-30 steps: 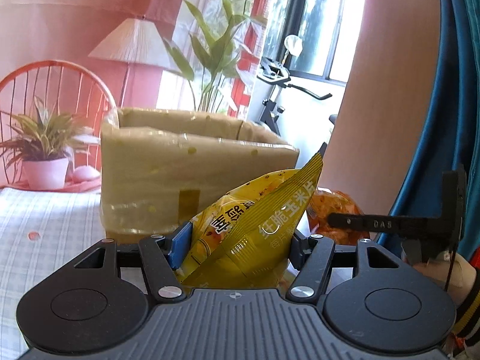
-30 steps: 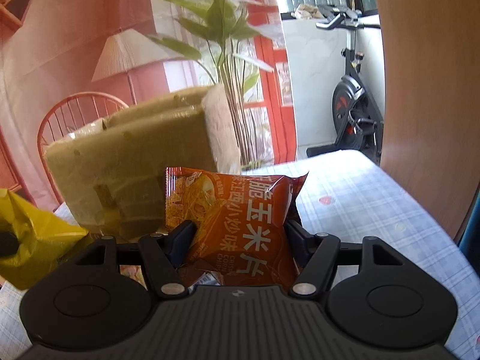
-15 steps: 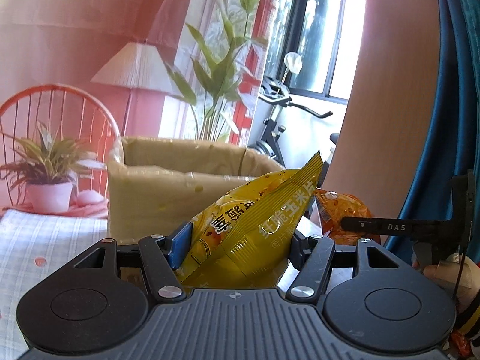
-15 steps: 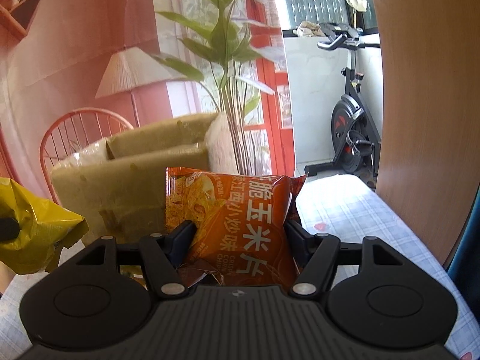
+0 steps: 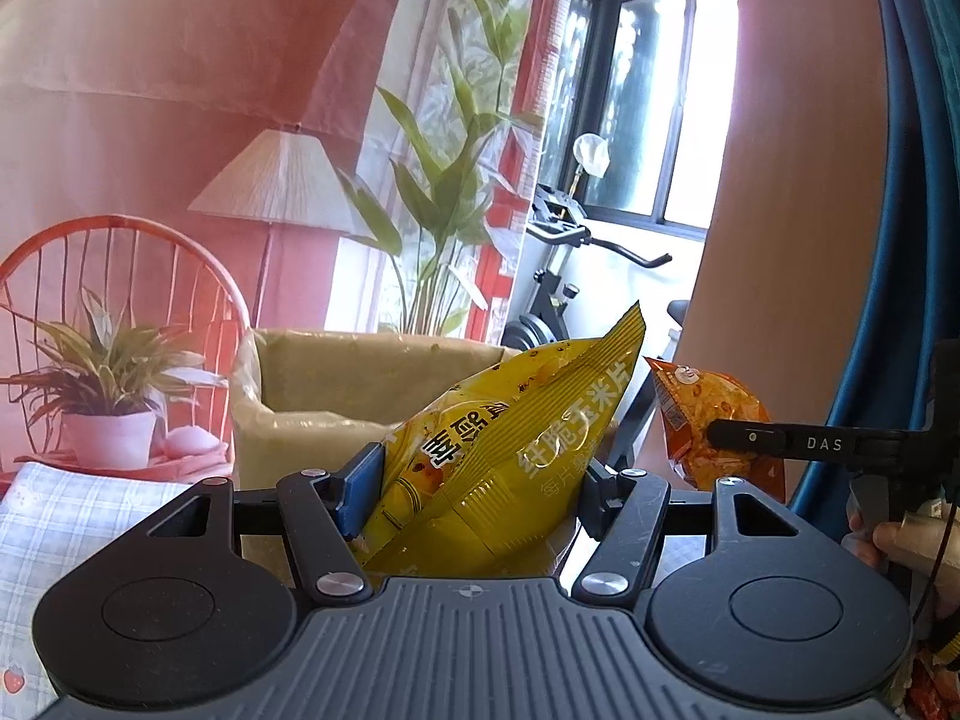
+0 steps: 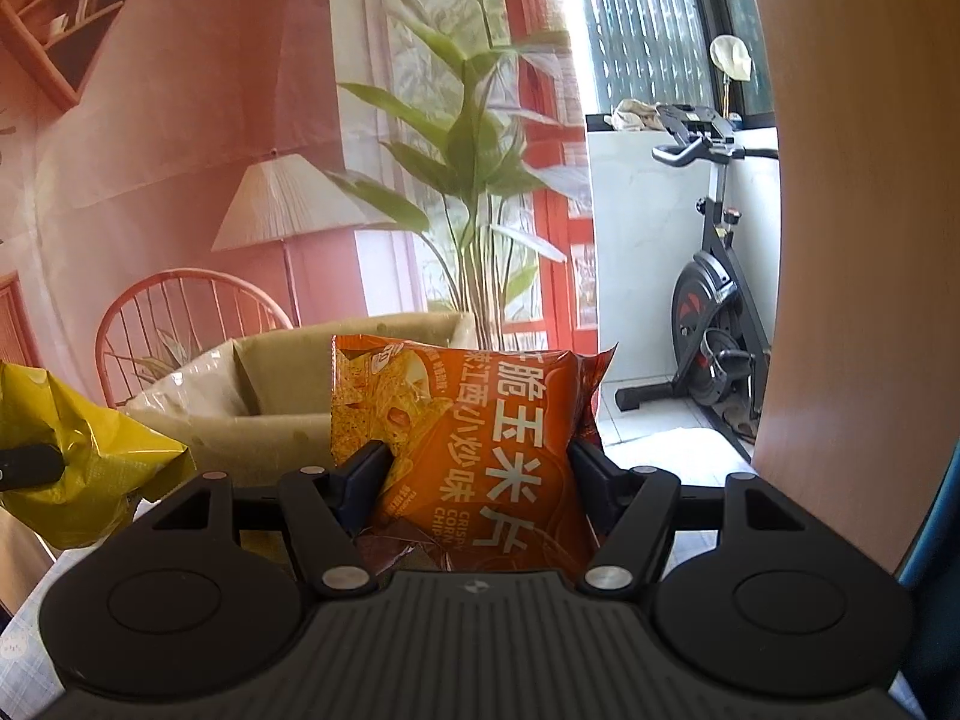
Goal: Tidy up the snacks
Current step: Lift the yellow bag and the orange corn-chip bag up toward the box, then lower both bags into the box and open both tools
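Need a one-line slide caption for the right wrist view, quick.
Right hand-held gripper clamps an orange corn chip bag before an open cardboard box.

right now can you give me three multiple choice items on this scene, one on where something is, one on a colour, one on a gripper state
1. Where is the open cardboard box relative to the two held bags?
A. behind them, further from the cameras
B. under the exercise bike
C. on the wicker chair

2. What colour is the snack bag in the left gripper?
A. blue
B. yellow
C. white

3. What is the state of the right gripper?
A. open with nothing in it
B. shut on the box's rim
C. shut on the orange chips bag

Answers:
1 A, both wrist views show the box beyond the bags.
2 B, yellow foil sits between the left fingers.
3 C, the right wrist view shows both fingers pressed against the orange bag's sides.
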The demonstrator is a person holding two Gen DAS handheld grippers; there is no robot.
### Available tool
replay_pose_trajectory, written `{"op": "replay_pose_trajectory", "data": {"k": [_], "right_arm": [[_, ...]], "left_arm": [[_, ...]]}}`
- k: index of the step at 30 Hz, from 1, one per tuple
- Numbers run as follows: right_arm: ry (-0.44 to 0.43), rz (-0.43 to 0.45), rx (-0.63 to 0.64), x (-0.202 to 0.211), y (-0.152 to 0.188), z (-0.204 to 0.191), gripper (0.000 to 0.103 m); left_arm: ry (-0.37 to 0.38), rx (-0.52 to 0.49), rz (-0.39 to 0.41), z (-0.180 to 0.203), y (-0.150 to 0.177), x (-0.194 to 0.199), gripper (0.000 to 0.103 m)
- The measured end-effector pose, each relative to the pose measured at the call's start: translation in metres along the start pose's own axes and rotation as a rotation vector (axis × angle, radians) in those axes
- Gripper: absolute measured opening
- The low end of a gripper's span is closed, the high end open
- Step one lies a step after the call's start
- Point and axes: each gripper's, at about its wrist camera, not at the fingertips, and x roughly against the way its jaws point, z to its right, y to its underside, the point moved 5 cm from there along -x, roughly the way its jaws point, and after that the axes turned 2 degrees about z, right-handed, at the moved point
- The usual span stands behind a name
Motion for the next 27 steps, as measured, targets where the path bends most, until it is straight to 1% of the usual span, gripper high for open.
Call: {"op": "replay_pose_trajectory", "data": {"k": [8,14,22,27], "right_arm": [[-0.033,0.029,0.016,-0.005,-0.021,-0.008,0.068],[-0.079,0.054,0.041,-0.017,-0.041,-0.023,0.068],[-0.136,0.06,0.087,-0.054,-0.064,-0.051,0.068],[-0.165,0.039,0.119,-0.092,-0.076,-0.068,0.068]], "left_arm": [[-0.028,-0.007,0.046,-0.007,-0.023,0.002,0.067],[-0.056,0.001,0.056,-0.015,-0.039,-0.005,0.067],[-0.064,0.071,0.047,-0.037,-0.069,-0.038,0.067],[-0.088,0.084,0.023,-0.051,-0.085,-0.069,0.067]]}}
